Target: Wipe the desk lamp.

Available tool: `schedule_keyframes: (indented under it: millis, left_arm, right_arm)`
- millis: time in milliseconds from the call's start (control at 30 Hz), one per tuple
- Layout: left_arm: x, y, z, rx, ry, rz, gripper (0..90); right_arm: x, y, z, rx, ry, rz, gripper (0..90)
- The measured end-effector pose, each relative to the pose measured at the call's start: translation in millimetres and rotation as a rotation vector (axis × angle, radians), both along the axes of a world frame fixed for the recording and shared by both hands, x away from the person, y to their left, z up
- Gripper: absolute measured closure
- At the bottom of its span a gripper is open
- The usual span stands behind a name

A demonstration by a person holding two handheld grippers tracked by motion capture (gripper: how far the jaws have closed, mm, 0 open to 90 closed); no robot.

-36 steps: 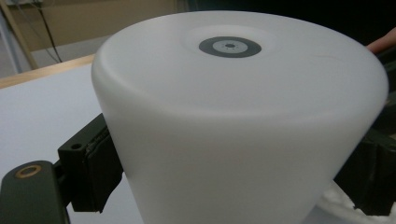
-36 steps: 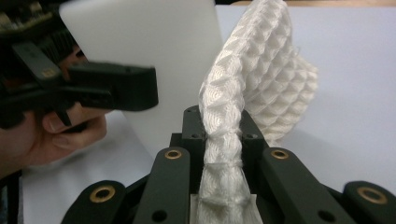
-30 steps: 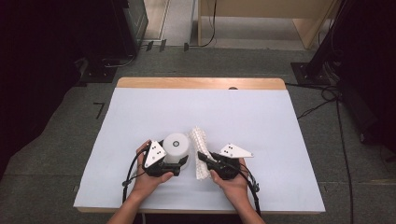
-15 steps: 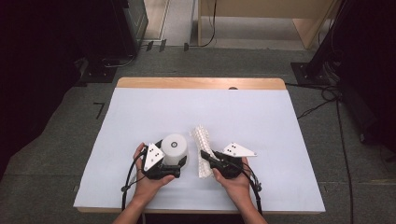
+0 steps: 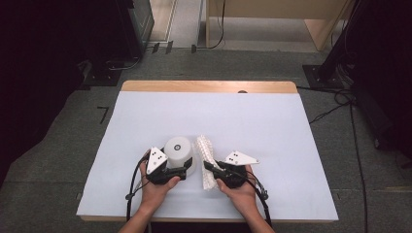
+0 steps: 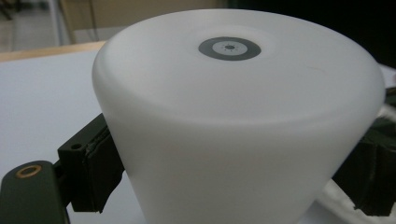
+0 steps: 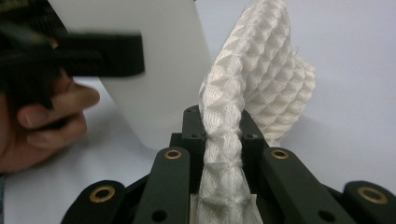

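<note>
The white cup stands upside down near the front of the worktop, grasped by the left tongs. Just beside it, the right tongs are clenched on the white mesh sleeve. Compared with a second ago, both have shifted slightly toward the person.

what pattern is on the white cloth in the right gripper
A raised waffle-like diamond weave on the cloth, all white, clearest in the right gripper view.
</note>
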State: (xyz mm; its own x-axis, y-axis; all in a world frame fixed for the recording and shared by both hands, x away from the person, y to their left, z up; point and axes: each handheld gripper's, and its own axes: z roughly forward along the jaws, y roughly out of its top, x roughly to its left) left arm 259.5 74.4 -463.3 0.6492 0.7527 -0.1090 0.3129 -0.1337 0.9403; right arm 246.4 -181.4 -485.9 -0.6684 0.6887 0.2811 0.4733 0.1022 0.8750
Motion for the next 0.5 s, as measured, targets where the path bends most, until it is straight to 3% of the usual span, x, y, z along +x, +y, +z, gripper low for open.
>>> schedule_keyframes:
  millis: [100,333,500]
  left_arm:
    - [2.7,7.3,6.0,-0.072,0.007,-0.098,8.9]
    - [3.6,4.2,4.5,-0.028,0.013,-0.173,8.9]
    - [3.9,-2.1,0.1,0.004,0.031,-0.215,8.9]
  right_arm:
    - [-1.5,6.5,-2.5,-0.015,0.001,0.019,78.7]
    - [-7.5,9.8,5.8,0.023,-0.041,0.058,78.8]
    - [-10.5,5.1,19.1,0.052,-0.083,0.049,78.9]
